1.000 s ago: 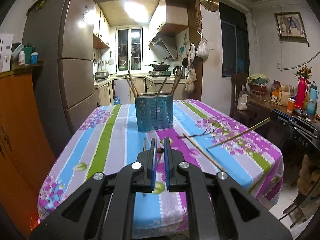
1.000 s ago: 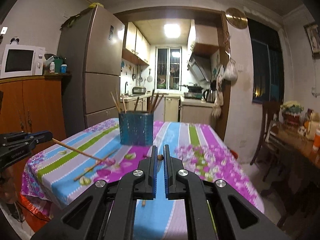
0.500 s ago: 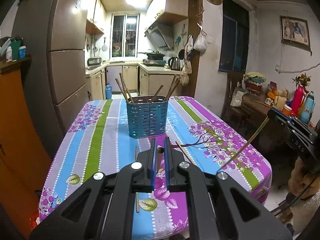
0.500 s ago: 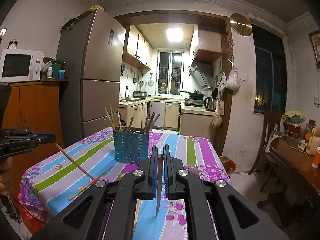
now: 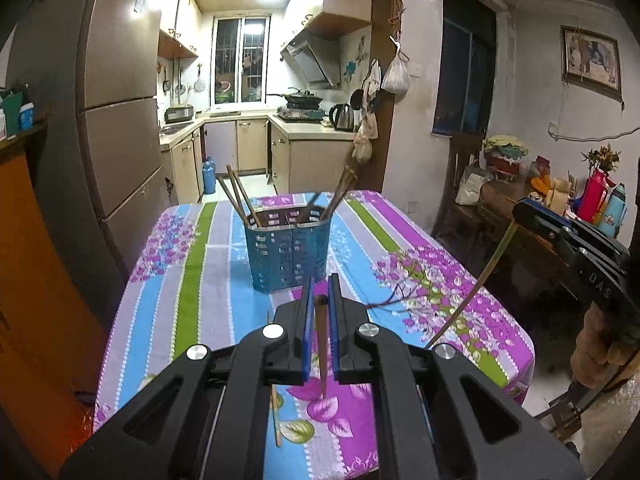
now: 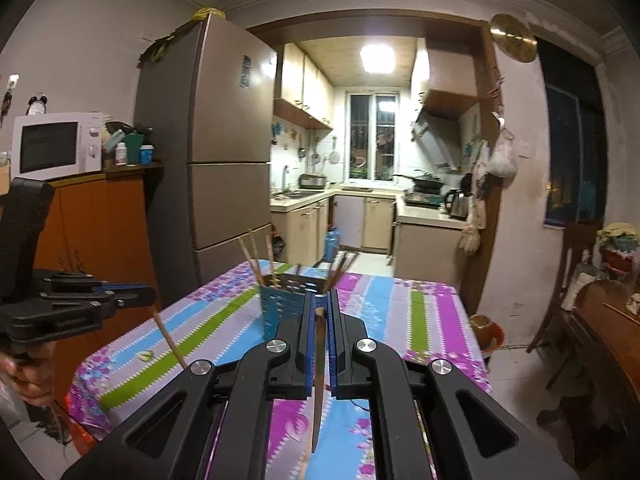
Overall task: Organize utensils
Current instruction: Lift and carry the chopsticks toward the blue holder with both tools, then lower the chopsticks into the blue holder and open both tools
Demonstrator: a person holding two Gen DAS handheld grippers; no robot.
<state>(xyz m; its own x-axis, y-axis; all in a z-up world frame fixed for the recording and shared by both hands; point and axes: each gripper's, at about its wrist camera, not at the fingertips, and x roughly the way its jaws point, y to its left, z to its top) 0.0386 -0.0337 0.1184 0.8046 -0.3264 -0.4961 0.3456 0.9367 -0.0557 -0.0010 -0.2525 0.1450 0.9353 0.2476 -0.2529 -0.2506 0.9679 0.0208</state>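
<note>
A blue slotted utensil holder (image 5: 289, 252) stands mid-table with several chopsticks in it; it also shows in the right wrist view (image 6: 282, 310). My left gripper (image 5: 320, 300) is shut on a brown chopstick (image 5: 321, 344) that hangs down between the jaws, above the near table edge. My right gripper (image 6: 319, 310) is shut on another chopstick (image 6: 318, 380), also hanging down. In the left wrist view the right gripper (image 5: 520, 210) holds its chopstick (image 5: 476, 280) at the right. One chopstick (image 5: 275, 412) lies on the tablecloth under my left gripper.
The table has a striped floral cloth (image 5: 192, 280). A fridge (image 5: 116, 120) and orange cabinet (image 6: 100, 240) stand left. A wooden side table (image 5: 520, 208) with bottles and a chair (image 6: 568, 280) stand right. The kitchen lies behind.
Both grippers have risen and pulled back from the table, each lifting its chopstick, which now hangs steeply. The holder looks farther and lower.
</note>
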